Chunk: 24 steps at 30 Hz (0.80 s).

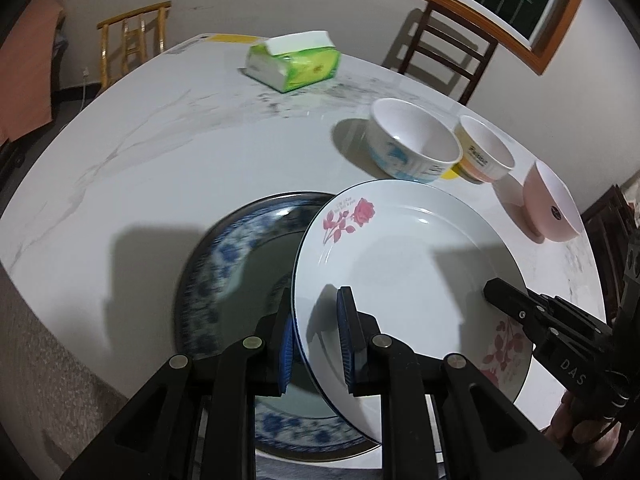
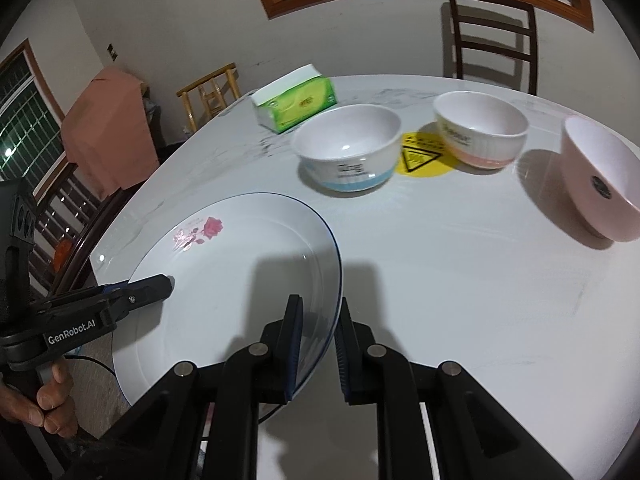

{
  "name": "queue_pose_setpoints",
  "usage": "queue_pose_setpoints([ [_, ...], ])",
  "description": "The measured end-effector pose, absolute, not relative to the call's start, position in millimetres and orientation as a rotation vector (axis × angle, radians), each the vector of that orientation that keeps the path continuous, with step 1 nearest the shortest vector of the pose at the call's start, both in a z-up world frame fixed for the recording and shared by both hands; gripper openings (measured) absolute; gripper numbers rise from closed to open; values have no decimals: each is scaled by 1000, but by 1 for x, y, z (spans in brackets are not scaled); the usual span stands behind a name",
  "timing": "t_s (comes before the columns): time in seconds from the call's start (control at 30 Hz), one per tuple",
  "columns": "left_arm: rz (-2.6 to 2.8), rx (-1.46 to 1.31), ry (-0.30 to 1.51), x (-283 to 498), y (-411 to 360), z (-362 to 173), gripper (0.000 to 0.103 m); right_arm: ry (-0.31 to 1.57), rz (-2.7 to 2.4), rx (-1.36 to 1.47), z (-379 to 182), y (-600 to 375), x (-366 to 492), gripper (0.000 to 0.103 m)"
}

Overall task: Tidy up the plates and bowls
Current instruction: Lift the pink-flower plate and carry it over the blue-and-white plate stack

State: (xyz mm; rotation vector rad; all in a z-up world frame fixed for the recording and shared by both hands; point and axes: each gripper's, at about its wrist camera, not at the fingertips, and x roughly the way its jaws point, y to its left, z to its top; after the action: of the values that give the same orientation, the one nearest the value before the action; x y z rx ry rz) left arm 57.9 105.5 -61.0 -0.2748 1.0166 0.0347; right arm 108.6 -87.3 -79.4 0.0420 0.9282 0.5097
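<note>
Left gripper [image 1: 316, 344]: my jaws pinched on near-left rim of rose plate [image 1: 404, 264]. Plate held tilted over blue plate [image 1: 224, 264] on desk [image 1: 168, 152], probably for stacking. Right gripper [image 2: 318, 350]: jaws clamp opposite rim, sharing weight. Three bowls [image 2: 348, 148] wait far right.

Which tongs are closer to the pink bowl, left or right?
Right. The right tongs grip the rose plate on the rim facing the pink bowl; the left tongs grip the opposite rim.
</note>
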Motion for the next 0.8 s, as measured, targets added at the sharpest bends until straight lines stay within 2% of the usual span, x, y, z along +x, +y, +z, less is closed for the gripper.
queue_pose_setpoints([
  [0.8, 109, -337, 1052, 44, 159, -86, 16, 1000, 562, 15, -102, -40, 105, 16],
])
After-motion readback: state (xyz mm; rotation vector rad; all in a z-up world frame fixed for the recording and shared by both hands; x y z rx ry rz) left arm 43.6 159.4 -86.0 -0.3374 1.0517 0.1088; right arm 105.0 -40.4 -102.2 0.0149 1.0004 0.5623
